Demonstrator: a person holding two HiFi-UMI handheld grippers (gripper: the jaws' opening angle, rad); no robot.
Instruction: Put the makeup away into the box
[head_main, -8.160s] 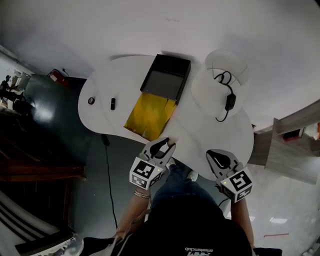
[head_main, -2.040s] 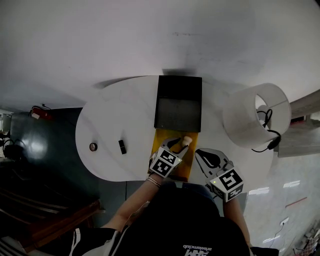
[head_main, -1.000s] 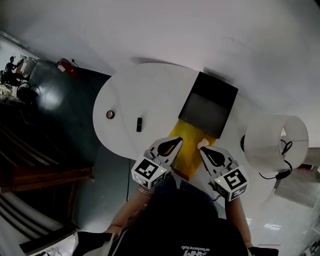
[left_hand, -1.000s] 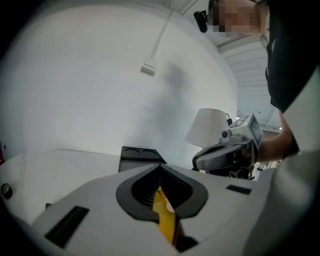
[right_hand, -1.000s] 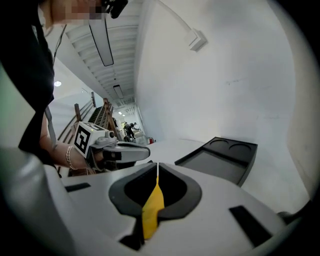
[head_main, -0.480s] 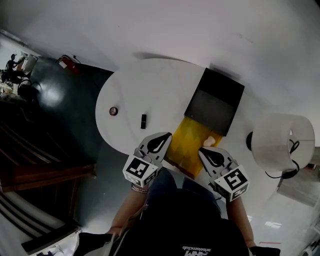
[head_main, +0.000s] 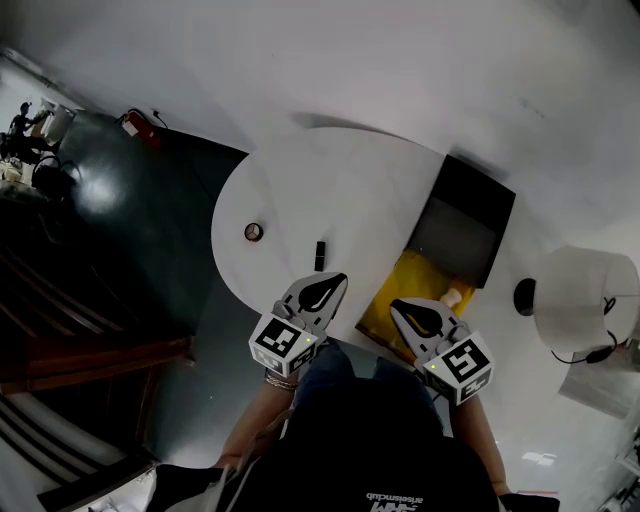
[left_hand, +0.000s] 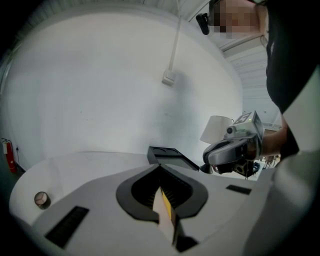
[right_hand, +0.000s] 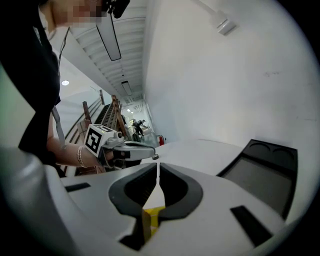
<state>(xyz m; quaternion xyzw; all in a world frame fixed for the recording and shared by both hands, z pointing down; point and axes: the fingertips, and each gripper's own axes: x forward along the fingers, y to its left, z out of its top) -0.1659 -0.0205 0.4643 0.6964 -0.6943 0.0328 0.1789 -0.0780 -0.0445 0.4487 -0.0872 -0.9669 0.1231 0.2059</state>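
White tabletop, rounded at its rim, spreads ahead of me, backed by a white wall and dropping on its left to dark floor. My left gripper hangs over the table's near edge with its jaws pressed together and nothing between them. My right gripper is closed the same way and empty, its tips above the near edge of the yellow sheet. The 2 grippers sit side by side, near each other but apart, and each shows in the other's view.

The black box lies open at the right of the table, its front edge touching the far edge of the yellow sheet. A cream-coloured makeup piece rests at the sheet's right corner, just beside the box front and just right of my right gripper. A small black tube lies on bare table just ahead of my left gripper. A small round pot sits farther left, close to the table's left rim.

Between those 2 small things and the box runs a broad bare stretch of tabletop. To the right of the box stand a black lamp base and a white lampshade, crowding that side.
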